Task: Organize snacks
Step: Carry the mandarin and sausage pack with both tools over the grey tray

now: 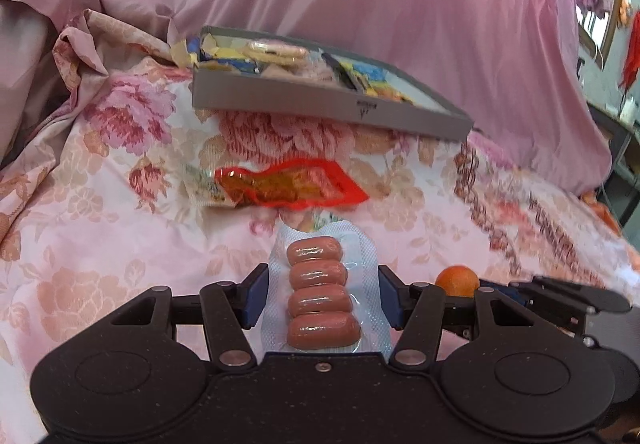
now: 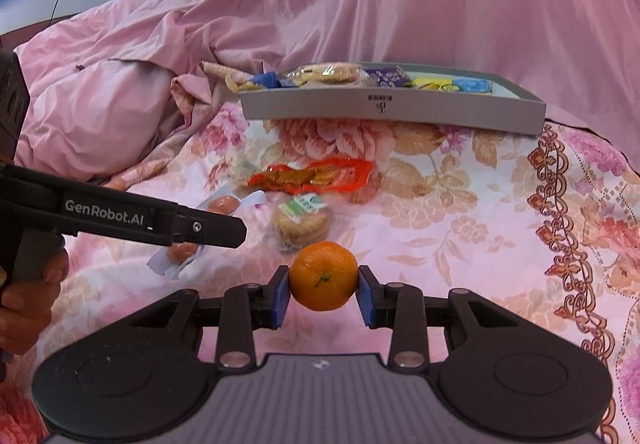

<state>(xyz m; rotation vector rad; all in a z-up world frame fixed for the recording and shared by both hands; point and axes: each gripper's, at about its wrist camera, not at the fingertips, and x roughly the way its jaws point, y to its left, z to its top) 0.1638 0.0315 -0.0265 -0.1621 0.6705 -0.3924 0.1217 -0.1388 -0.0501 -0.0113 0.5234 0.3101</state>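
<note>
A clear pack of several small sausages (image 1: pixel 320 284) lies lengthwise between the blue pads of my left gripper (image 1: pixel 322 296), which is shut on its plastic edges. The right wrist view shows that gripper's finger (image 2: pixel 208 230) from the side, crossing the same sausage pack (image 2: pixel 182 252). My right gripper (image 2: pixel 323 284) is shut on a small orange (image 2: pixel 323 276), with a pad pressing each side. That orange (image 1: pixel 457 280) also shows low on the right of the left wrist view. Ahead stands a shallow grey box (image 2: pixel 392 108) with several wrapped snacks in it.
On the floral bedspread between the grippers and the grey box (image 1: pixel 320 100) lie a red sauce-like packet (image 2: pixel 316 174) and a wrapped round biscuit pack (image 2: pixel 302 220). Rumpled pink bedding rises behind and to the left. A person's hand (image 2: pixel 28 304) grips the left gripper's handle.
</note>
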